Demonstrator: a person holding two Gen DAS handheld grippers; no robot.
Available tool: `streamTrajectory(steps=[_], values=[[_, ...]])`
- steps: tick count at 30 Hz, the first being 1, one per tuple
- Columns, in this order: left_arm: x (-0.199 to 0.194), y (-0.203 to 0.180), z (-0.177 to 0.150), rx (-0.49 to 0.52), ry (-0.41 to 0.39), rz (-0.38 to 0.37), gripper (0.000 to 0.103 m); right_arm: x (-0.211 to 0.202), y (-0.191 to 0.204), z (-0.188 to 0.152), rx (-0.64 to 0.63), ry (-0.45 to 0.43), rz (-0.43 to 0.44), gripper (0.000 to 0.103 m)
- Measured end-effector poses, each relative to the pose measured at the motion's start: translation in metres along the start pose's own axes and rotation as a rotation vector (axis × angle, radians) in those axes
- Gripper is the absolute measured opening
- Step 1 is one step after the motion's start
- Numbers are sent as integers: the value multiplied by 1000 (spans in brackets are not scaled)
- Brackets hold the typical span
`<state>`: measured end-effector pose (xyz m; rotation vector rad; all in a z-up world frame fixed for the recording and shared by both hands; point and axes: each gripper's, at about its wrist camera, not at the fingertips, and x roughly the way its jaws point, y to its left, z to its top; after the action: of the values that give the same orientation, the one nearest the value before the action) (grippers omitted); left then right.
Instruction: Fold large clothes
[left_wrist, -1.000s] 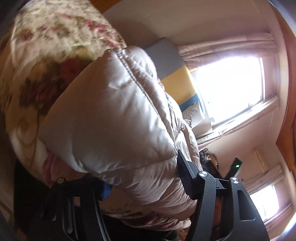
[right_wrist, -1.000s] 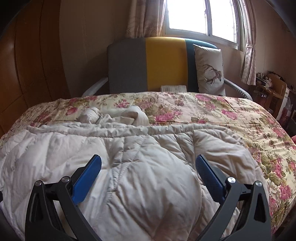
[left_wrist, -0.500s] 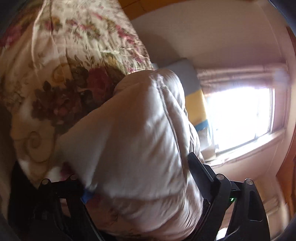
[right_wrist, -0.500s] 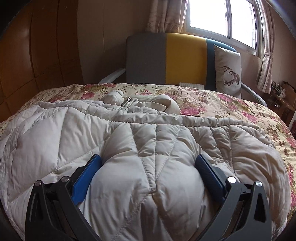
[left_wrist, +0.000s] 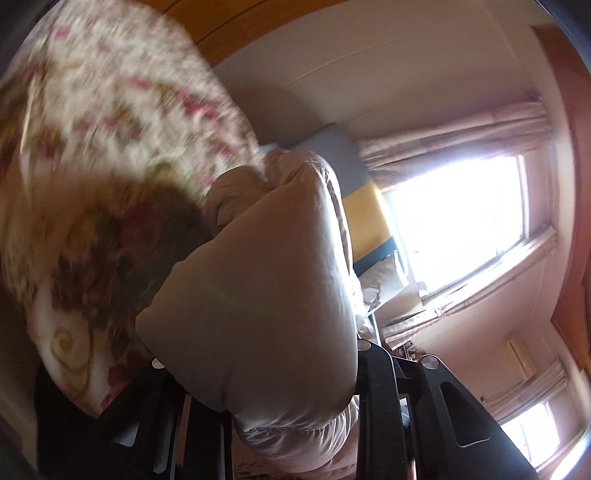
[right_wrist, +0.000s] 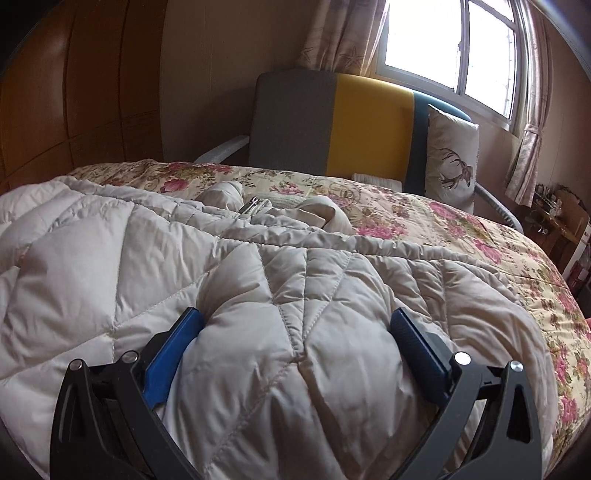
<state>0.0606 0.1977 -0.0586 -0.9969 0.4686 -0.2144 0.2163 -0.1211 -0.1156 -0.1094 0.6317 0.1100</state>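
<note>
left gripper (left_wrist: 266, 373) closing on a thick puffed fold of cream quilted down coat (left_wrist: 258, 295), padding bulging out between the jaws and rising ahead of them; pads hidden under the fabric, so actual pinch can't be confirmed. view rolled sideways and blurred, floral bedspread (left_wrist: 110, 129) off to the gripper's one side, window (left_wrist: 454, 229) to the other.

right gripper (right_wrist: 297, 328) spread wide, blue pads (right_wrist: 173, 350) set either side of a raised quilted hump of the same coat (right_wrist: 288, 295), pushed down against it but not squeezing it together. coat lying flat across the bed directly beneath and ahead, long axis running crosswise to the fingers, left to right; collar and bunched sleeve (right_wrist: 258, 206) at the far edge, pointing away toward the grey-and-yellow chair (right_wrist: 332, 125). deer-print cushion (right_wrist: 450, 155) further ahead and to the right, against that chair.
</note>
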Motion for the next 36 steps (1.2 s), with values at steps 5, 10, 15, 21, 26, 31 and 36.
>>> streamTrajectory(steps=[5,10,15,21,26,31,36], values=[[-12,-21,8,143,-49,38,24,34,23,15,-72,44,81,101],[-15,-20,4,150,-46,73,24,19,16,15,-47,49,23,101],[-12,-27,5,207,-51,84,24,-4,22,-7,-71,8,-72,101],[-8,-64,-3,342,-51,59,24,13,37,-22,-143,-16,-121,101],[-4,-103,-13,487,-46,28,24,14,28,-19,-115,1,-97,101],[-7,-118,-13,555,-77,33,24,-13,8,-1,-52,-12,-81,101],[-1,-122,-14,558,-59,21,24,9,28,-6,-85,19,-43,101]])
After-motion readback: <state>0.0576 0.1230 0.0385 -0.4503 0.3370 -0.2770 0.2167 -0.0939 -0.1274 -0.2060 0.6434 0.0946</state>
